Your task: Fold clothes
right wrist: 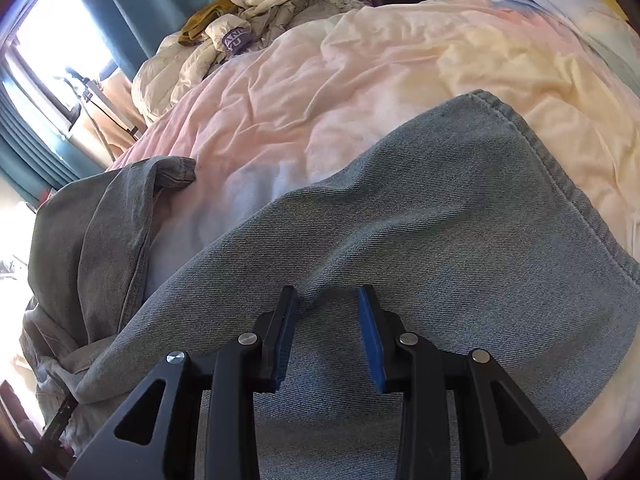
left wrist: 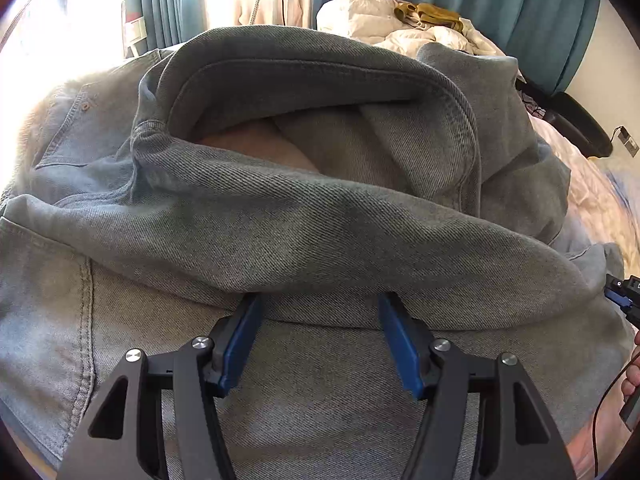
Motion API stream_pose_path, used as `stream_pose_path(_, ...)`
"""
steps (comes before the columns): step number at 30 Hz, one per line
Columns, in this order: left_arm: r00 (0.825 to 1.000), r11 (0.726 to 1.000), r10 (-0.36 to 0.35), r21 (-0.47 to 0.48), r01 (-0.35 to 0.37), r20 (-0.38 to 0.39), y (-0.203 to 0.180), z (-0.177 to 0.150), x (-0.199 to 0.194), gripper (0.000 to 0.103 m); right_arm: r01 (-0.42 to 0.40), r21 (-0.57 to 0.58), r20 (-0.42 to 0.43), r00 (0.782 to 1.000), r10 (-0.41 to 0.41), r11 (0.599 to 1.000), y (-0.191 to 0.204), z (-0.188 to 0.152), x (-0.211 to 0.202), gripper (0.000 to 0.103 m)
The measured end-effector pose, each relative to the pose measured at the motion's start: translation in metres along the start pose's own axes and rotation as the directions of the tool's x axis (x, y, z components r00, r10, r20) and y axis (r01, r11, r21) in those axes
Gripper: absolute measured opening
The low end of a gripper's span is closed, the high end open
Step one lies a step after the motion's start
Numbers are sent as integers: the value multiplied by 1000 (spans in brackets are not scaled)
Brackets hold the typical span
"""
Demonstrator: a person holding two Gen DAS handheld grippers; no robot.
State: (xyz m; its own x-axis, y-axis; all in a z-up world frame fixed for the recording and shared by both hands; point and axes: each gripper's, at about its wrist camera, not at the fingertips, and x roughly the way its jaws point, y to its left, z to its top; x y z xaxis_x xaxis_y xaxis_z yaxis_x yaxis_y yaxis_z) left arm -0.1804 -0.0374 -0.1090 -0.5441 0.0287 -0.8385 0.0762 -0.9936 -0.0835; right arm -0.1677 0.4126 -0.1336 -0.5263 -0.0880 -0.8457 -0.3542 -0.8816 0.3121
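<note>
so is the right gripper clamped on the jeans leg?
No. The right gripper is open, its blue pads apart above the jeans leg.

place: home bedroom | bed: rumpled pastel pink-and-yellow duvet (right wrist: 400, 92) | on it: heap of crumpled cream and mustard clothes (right wrist: 256, 12) | backdrop: long teal pleated curtains (left wrist: 480, 4) beside a sunlit window (right wrist: 60, 36)

Black tongs (left wrist: 320, 300), blue pads (left wrist: 240, 344), silver screws.
</note>
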Motion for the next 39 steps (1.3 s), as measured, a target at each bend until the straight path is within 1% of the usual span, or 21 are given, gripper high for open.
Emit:
stream_pose_path(2,1000,1000,2,-1,-2,1,-1,-1,0,63,7,6,6,1000,-7,1000,2,1,-3,31)
stream_pose_path(7,1000,1000,4,10,-3,-8,-5,-2,-4,63,14,-67,91,996,-8,998,30,1,-30,31)
stream_pose_path(9,1000,1000,3,12,-3,-10,-6,-3,-6,63,-9,-95,94,995,17,995,49,4,-37,31)
stream_pose_path(13,999,1000,-18,-1,18,-26,-5,-4,-10,63,-66,-169,75,994,79,983,109,16,-41,32)
stream_pose_path(16,998,999,-48,4,49,-27,-5,-2,-17,63,-105,-214,48,992,118,971,166,36,-36,40)
stream_pose_path(18,997,998,-69,-15,69,-23,-2,0,-23,63,-135,-234,13,990,142,963,206,52,-29,58)
stream_pose_path(19,996,996,-84,-28,84,-22,0,0,-25,63,-163,-239,-15,986,164,957,225,61,-22,60)
stream_pose_path(22,992,990,-126,-60,125,-9,7,1,-32,63,-109,-282,-19,994,108,953,274,76,-4,60)
stream_pose_path(24,992,990,-128,-58,128,5,10,0,-33,63,-72,-311,-19,997,70,948,307,87,8,63)
stream_pose_path(26,991,990,-129,-51,130,19,13,1,-34,63,-35,-340,-18,999,31,940,340,97,20,64)
stream_pose_path(29,990,988,-141,-61,142,21,22,1,-26,63,67,-364,-44,995,-89,929,357,98,55,64)
stream_pose_path(30,989,986,-149,-70,149,12,24,1,-23,63,93,-368,-64,990,-124,925,356,96,66,62)
stream_pose_path(31,987,985,-157,-77,158,9,26,1,-22,63,100,-362,-84,987,-139,927,352,94,73,61)
stream_pose_path(32,986,983,-166,-82,166,8,27,0,-20,63,93,-347,-94,987,-133,933,345,92,77,53)
stream_pose_path(33,984,981,-175,-87,175,6,28,0,-19,63,102,-336,-100,985,-144,936,338,90,76,31)
stream_pose_path(34,984,980,-179,-89,179,6,29,0,-19,63,113,-327,-106,982,-155,938,331,89,75,22)
stream_pose_path(35,983,979,-182,-89,182,6,29,0,-20,63,126,-325,-110,979,-170,937,323,88,71,10)
stream_pose_path(37,983,979,-185,-88,185,13,30,-1,-22,63,111,-346,-87,985,-150,932,313,85,52,7)
stream_pose_path(39,983,979,-184,-86,185,21,38,5,-19,63,92,-363,-39,993,-114,927,301,80,23,6)
